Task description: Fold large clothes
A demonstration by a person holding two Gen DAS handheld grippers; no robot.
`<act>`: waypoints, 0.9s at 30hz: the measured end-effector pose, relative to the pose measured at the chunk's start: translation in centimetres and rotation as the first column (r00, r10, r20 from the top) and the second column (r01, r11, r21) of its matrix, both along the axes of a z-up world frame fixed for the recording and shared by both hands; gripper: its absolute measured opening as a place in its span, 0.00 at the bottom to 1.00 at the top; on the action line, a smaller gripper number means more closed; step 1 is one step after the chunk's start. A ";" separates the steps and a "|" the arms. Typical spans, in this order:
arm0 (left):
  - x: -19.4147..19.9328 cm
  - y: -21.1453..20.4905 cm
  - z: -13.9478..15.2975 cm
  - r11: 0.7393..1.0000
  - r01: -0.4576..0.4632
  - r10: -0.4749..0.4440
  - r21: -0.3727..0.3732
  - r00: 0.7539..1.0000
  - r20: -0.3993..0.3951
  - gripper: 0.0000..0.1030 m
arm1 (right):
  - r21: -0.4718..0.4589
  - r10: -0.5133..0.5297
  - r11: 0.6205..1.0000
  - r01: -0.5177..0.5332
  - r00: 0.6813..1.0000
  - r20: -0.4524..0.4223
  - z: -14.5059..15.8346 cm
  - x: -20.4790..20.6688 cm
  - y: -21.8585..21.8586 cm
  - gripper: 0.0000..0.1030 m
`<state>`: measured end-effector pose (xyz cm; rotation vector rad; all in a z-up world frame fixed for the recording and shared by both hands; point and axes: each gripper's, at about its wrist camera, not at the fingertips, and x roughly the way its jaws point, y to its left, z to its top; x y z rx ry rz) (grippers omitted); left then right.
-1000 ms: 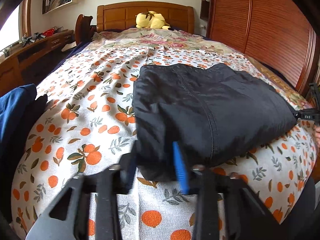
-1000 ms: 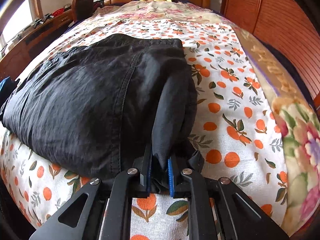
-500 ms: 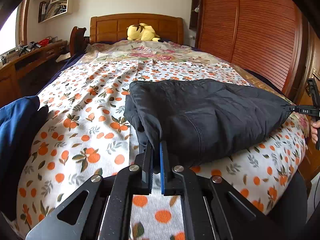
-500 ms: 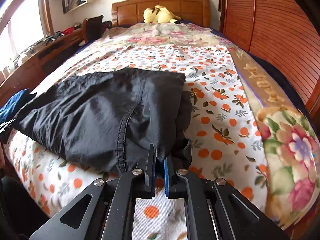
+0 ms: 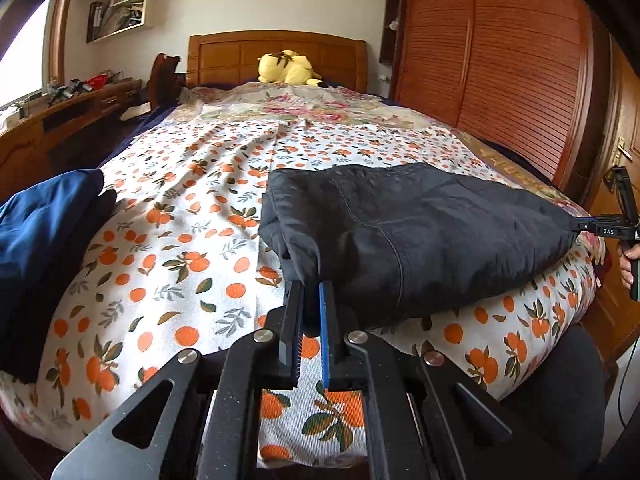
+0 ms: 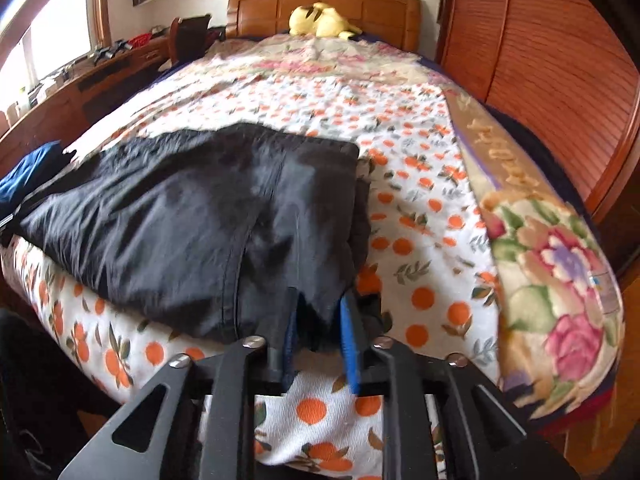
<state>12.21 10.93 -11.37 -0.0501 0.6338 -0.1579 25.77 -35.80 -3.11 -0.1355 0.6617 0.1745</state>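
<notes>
A folded black garment (image 5: 416, 236) lies across the near end of the bed (image 5: 180, 240) on the orange-print sheet; it also shows in the right wrist view (image 6: 208, 224). My left gripper (image 5: 311, 292) is shut on the garment's near left corner, its jaws a narrow gap apart with cloth between them. My right gripper (image 6: 318, 312) has its jaws spread apart around the garment's near right corner, with cloth still lying loosely between them. The right gripper also shows at the garment's far tip in the left wrist view (image 5: 588, 226).
A blue and black pile of clothes (image 5: 44, 240) lies at the bed's left edge. A yellow plush toy (image 5: 286, 68) sits by the wooden headboard. A wooden wardrobe (image 5: 500, 60) runs along the right; a desk (image 5: 60, 120) stands on the left. A floral blanket (image 6: 552, 248) covers the right edge.
Both grippers have pulled back and up toward the foot of the bed, drawing the garment with them. The right gripper's jaws, shut before, have now opened. The left closed on the cloth a second ago.
</notes>
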 end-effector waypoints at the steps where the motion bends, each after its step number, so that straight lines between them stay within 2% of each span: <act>1: -0.3 0.1 0.3 1.000 -0.014 0.014 0.001 1.000 0.010 0.06 | -0.011 -0.007 1.000 0.008 1.000 0.020 0.4 -0.4 0.4 0.39; 2: -0.7 0.3 0.6 1.000 -0.028 0.028 -0.001 0.999 0.031 0.07 | -0.012 -0.002 1.000 0.003 0.999 0.043 0.8 -0.5 0.8 0.41; 3: -1.1 0.5 1.1 0.999 -0.035 0.035 -0.013 0.998 0.055 0.14 | 0.007 0.015 1.000 -0.016 0.998 0.062 1.3 -0.5 1.2 0.41; 4: -1.5 0.8 1.3 0.999 -0.041 0.043 -0.028 0.997 0.071 0.31 | 0.030 0.031 0.999 -0.033 0.996 0.078 1.5 -0.9 1.7 0.41; 5: -1.9 1.0 1.7 0.998 -0.054 0.057 -0.045 0.995 0.083 0.38 | 0.048 0.041 0.998 -0.046 0.994 0.098 1.7 -0.9 2.4 0.41; 6: -2.2 1.1 2.0 0.997 -0.062 0.066 -0.053 0.994 0.091 0.41 | 0.058 0.050 0.997 -0.056 0.993 0.111 1.8 -0.7 3.1 0.42; 8: -2.5 1.2 2.6 0.996 -0.069 0.073 -0.049 0.993 0.097 0.46 | 0.080 0.093 0.991 -0.103 0.987 0.128 1.9 0.2 5.4 0.43; 9: -2.7 1.1 2.9 0.997 -0.070 0.074 -0.039 0.992 0.098 0.53 | 0.079 0.118 0.988 -0.129 0.985 0.128 1.8 0.7 6.7 0.43; 10: -2.8 1.0 3.2 0.997 -0.072 0.074 -0.028 0.992 0.101 0.64 | 0.073 0.145 0.985 -0.156 0.981 0.128 1.8 1.4 8.2 0.44; 12: -3.1 0.8 3.8 0.997 -0.077 0.078 -0.012 0.991 0.111 0.78 | 0.065 0.202 0.975 -0.211 0.971 0.125 1.6 2.7 11.4 0.48; 14: -3.1 0.8 4.2 0.997 -0.082 0.082 -0.002 0.990 0.112 0.78 | 0.059 0.250 0.965 -0.256 0.963 0.103 1.2 4.3 14.3 0.52; 18: -3.1 0.5 4.4 0.995 -0.101 0.098 0.026 0.989 0.109 0.78 | 0.050 0.284 0.957 -0.287 0.957 0.056 0.5 7.1 18.9 0.52; 20: -2.9 0.2 4.2 0.994 -0.099 0.094 0.039 0.991 0.099 0.78 | 0.047 0.312 0.949 -0.312 0.950 0.001 -0.3 8.1 20.4 0.52; 23: -2.7 -0.3 3.6 0.994 -0.093 0.088 0.049 0.993 0.083 0.78 | -0.030 0.321 0.946 -0.323 0.945 -0.064 -2.5 8.4 21.7 0.52; 25: -2.4 -0.8 3.1 0.995 -0.083 0.080 0.050 0.994 0.070 0.78 | -0.019 0.343 0.937 -0.349 0.930 -0.133 -4.6 8.9 21.8 0.52; 27: -1.8 -1.4 2.4 0.996 -0.072 0.070 0.051 0.996 0.046 0.78 | 0.032 0.356 0.934 -0.355 0.928 -0.113 -5.3 9.1 21.1 0.52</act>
